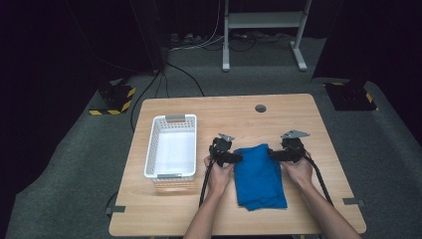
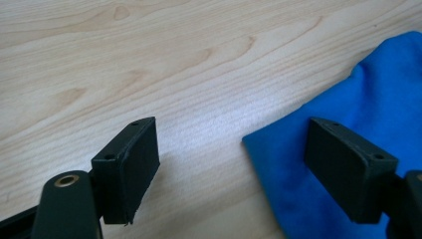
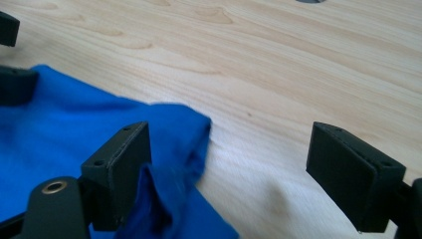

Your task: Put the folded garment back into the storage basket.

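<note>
A folded blue cloth (image 1: 259, 175) lies on the wooden table (image 1: 224, 112), near the front middle. My left gripper (image 1: 230, 156) is at the cloth's far left corner and stands open; in the left gripper view (image 2: 231, 169) one jaw rests over the blue cloth (image 2: 378, 119) and the other over bare wood, with the cloth's edge between them. My right gripper (image 1: 278, 154) is at the far right corner, also open (image 3: 229, 179); its left jaw sits on the blue cloth (image 3: 74, 124), whose folded corner lies between the jaws.
A white plastic basket (image 1: 171, 146) stands empty on the table to the left of the cloth. A round cable hole (image 1: 260, 108) sits near the table's far edge. Beyond the table are a desk frame (image 1: 263, 30) and floor cables.
</note>
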Motion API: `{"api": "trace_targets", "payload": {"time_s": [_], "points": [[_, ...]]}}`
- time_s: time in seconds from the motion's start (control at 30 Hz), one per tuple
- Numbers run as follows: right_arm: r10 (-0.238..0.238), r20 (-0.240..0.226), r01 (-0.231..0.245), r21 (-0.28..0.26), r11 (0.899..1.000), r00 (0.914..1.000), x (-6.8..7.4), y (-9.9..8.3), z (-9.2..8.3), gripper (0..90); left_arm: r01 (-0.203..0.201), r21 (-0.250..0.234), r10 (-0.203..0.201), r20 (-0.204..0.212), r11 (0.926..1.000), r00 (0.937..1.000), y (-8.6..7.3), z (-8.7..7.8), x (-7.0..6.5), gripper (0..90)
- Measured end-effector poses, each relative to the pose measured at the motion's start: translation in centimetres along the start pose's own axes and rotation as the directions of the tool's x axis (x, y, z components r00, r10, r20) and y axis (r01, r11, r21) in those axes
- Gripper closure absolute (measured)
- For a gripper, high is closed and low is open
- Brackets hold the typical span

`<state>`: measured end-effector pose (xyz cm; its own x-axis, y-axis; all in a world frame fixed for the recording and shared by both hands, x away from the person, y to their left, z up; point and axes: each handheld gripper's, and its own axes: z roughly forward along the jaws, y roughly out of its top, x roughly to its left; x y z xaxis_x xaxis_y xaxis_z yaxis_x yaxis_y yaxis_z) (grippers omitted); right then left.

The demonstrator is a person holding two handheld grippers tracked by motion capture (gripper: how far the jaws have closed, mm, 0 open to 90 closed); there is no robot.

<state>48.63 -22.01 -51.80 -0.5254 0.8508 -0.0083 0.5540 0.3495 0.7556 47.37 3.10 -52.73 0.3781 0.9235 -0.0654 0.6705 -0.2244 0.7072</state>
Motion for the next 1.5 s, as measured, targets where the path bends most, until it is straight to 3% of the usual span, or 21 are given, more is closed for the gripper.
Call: {"api": "trace_targets", "payload": {"time_s": [0.07, 0.17, 0.23, 0.37, 0.43, 0.53, 0.63, 0.73, 0.9, 1.03, 1.13, 1.2, 1.27, 1.33, 1.4, 1.5], "points": [[0.003, 0.016, -0.003, -0.004, 1.0, 0.9999, 0.3, 0.1, 0.7, 19.0, 0.003, 0.011, -0.003, -0.008, 0.9999, 1.0, 0.0, 0.3, 0.0, 21.6], [0.001, 0.043, -0.004, 0.068, 0.998, 0.9991, 0.1, -0.5, 1.7, 17.5, -0.003, 0.019, 0.003, -0.016, 0.9998, 0.9999, -0.3, 0.4, 0.2, 22.3], [0.037, 0.023, -0.039, 0.069, 0.997, 0.999, -0.5, -0.8, 1.5, 16.6, 0.0, 0.02, 0.0, -0.02, 0.9998, 0.9998, -0.5, 0.1, 0.2, 24.4], [-0.009, 0.042, 0.006, 0.065, 0.998, 0.9991, -0.5, -0.7, 0.9, 17.8, 0.022, 0.018, -0.021, -0.024, 0.9996, 0.9995, -0.5, -0.3, 0.6, 24.5], [-0.004, 0.038, 0.003, 0.041, 0.999, 0.9993, -0.4, -0.4, 0.8, 18.4, 0.038, 0.002, -0.038, -0.008, 0.9993, 0.9992, -0.3, -0.3, 0.8, 22.8], [0.003, 0.037, -0.003, 0.007, 1.0, 0.9993, 0.1, 0.0, 1.0, 19.4, 0.018, -0.002, -0.018, -0.021, 0.9998, 0.9996, 0.0, 0.1, 0.6, 21.9], [-0.002, 0.043, 0.001, 0.039, 0.999, 0.9991, 0.1, -0.3, 1.6, 19.6, 0.004, 0.015, -0.004, -0.029, 0.9999, 0.9996, -0.2, 0.4, 0.8, 21.5], [0.061, 0.028, -0.063, 0.057, 0.996, 0.9978, -1.0, -0.7, 1.8, 17.5, 0.019, 0.011, -0.019, -0.028, 0.9998, 0.9994, -0.4, 0.3, 1.2, 21.0], [0.046, 0.032, -0.046, 0.021, 0.999, 0.9984, -1.3, -0.4, 0.4, 18.8, 0.032, -0.003, -0.032, -0.023, 0.9995, 0.9992, -0.4, -0.6, 1.6, 21.3], [0.026, 0.006, -0.026, 0.0, 1.0, 0.9996, -1.1, -0.1, -0.9, 18.5, 0.021, -0.038, -0.021, 0.022, 0.9991, 0.9995, -0.7, -1.7, 1.2, 21.3], [-0.005, -0.023, 0.005, -0.001, 1.0, 0.9997, -0.1, 0.0, -1.1, 18.5, 0.004, -0.043, -0.003, 0.044, 0.999, 0.999, -0.7, -1.6, 0.4, 21.0], [-0.033, -0.027, 0.033, 0.015, 0.999, 0.9991, 0.7, -0.1, -0.6, 18.8, -0.025, -0.023, 0.025, 0.036, 0.9994, 0.999, -0.7, -1.1, -0.1, 21.1], [-0.06, -0.009, 0.061, 0.051, 0.997, 0.9981, 1.0, -0.4, 0.1, 18.5, -0.061, 0.022, 0.061, -0.001, 0.9979, 0.9981, -1.0, -0.5, -0.3, 21.3], [-0.072, 0.015, 0.071, 0.096, 0.993, 0.9973, 0.8, -0.9, 0.8, 16.4, -0.033, 0.013, 0.033, 0.007, 0.9994, 0.9994, -1.3, -0.4, 0.1, 20.9], [-0.022, -0.002, 0.022, 0.07, 0.997, 0.9998, 0.0, -1.2, 0.5, 17.8, -0.032, 0.02, 0.032, 0.004, 0.9993, 0.9995, -1.3, -0.6, 0.4, 21.1], [-0.025, -0.004, 0.025, 0.051, 0.998, 0.9997, -0.2, -1.3, -0.2, 19.1, -0.023, 0.005, 0.023, 0.023, 0.9997, 0.9995, -1.4, -1.3, 0.2, 21.3]]}}
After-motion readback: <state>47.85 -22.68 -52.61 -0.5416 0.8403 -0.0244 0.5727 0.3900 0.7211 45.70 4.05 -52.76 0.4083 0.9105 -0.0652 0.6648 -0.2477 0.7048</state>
